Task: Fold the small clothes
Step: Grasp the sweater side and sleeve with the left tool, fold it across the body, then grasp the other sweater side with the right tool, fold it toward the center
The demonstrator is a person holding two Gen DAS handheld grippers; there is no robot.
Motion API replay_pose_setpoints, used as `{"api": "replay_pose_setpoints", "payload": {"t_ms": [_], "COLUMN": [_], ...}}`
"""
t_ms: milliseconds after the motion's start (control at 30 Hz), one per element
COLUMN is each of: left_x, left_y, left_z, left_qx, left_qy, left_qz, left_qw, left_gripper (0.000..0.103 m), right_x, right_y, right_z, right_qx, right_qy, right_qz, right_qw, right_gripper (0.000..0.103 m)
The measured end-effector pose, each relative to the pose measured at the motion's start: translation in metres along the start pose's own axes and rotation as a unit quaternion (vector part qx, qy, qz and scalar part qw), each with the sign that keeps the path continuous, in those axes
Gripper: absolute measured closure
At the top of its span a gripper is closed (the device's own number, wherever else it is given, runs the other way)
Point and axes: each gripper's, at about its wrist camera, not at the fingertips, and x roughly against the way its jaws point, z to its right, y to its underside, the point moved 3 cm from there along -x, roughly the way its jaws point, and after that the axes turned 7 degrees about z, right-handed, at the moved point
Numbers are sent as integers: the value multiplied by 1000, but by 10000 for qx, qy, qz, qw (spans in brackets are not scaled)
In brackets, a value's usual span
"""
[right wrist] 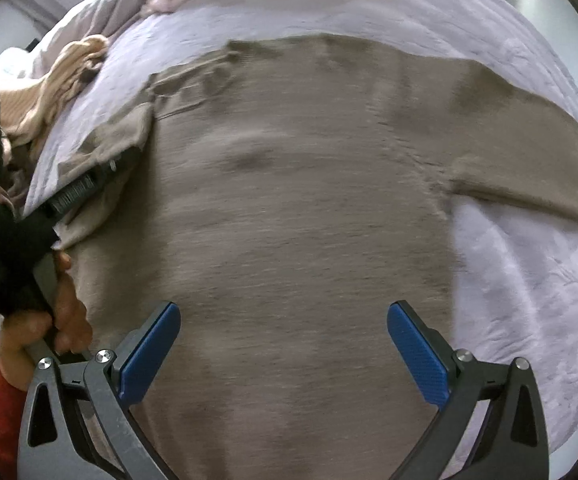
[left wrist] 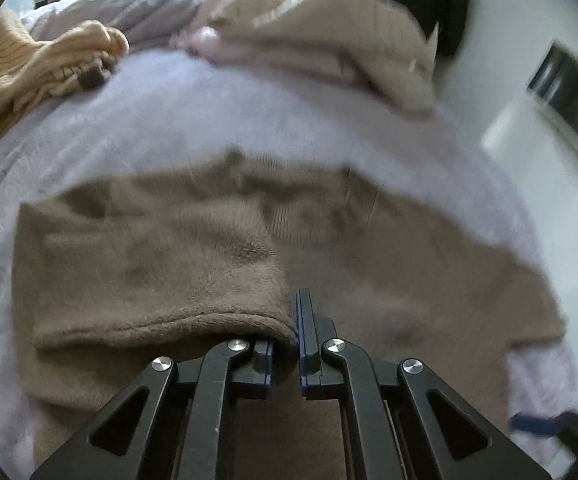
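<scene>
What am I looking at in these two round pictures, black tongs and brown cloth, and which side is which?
Each picture comes from a camera fixed on a hand-held gripper, looking out along its two fingers. No robot arm: a person's hand grips the left tool, seen in the right camera's view. A brown sweater lies spread on a pale bedcover. The left gripper is shut on the sweater's sleeve, folded over the body. The right gripper hangs open above the sweater, holding nothing. More clothes, a yellow striped garment and a cream-and-pink pile, wait at the far edge.
</scene>
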Motion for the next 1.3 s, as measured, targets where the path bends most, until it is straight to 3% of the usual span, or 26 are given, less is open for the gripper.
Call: {"api": "replay_pose_setpoints", "payload": {"t_ms": [67,100,200,300,367,467,567,633,667,700,733,767,833,867,900,933,1000,1100,1167,1300], "left_x": [3,9,41,74,91,103,104,101,97,94,88,83,75,74,73,72,68,61,59,53], "left_y": [10,13,14,14,19,35,55,65,71,76,77,77,75,74,72,69,64,59,59,60], "left_z": [-4,-7,-28,-64,-96,-141,-164,-169,-169,-170,-169,-169,-170,-171,-171,-171,-169,-166,-164,-167], "left_qx": [-39,-11,100,280,405,648,878,969,1033,1082,1144,1182,1232,1279,1309,1335,1271,1021,848,996], "left_qy": [-159,-233,-258,-550,-926,-1384,-1512,-1497,-1488,-1469,-1433,-1435,-1498,-1504,-1504,-1514,-1583,-1788,-1975,-2047], "left_qz": [-61,37,168,409,418,196,-87,-214,-301,-346,-378,-395,-403,-391,-376,-353,-343,-341,-311,-391], "left_qw": [9998,9997,9995,9973,9940,9881,9846,9837,9830,9826,9823,9818,9802,9795,9792,9788,9786,9780,9761,9730], "left_gripper": [35,30,30,30,30,30,30,30,30,30,30,30,30,30,30,30,30,30,30,30], "right_x": [2,4,11,17,13,-11,-54,-76,-94,-101,-106,-107,-84,-65,-51,-38,-19,-11,-26,-59], "right_y": [-5,-11,-31,-58,-68,-64,-47,-41,-39,-38,-39,-43,-65,-83,-96,-110,-131,-143,-136,-115], "right_z": [2,-2,-24,-75,-121,-198,-255,-266,-272,-270,-270,-269,-259,-247,-233,-215,-171,-98,-50,1], "right_qx": [70,184,704,1662,2504,4015,5111,5426,5590,5657,5674,5571,4890,4274,3770,3212,2181,804,92,-910], "right_qy": [21,30,25,-76,-107,110,443,706,960,1060,1038,947,739,390,133,-12,-250,-359,-449,-1189], "right_qz": [46,114,446,870,1093,1315,1386,1356,1286,1219,1124,1053,1386,1571,1678,1803,1968,1929,1551,763], "right_qw": [10000,9998,9965,9822,9619,9063,8471,8260,8135,8086,8091,8183,8580,8894,9108,9297,9556,9773,9868,9858], "right_gripper": [0,0,0,0,0,0,4,12,21,48,71,91,92,92,92,92,92,92,92,80]}}
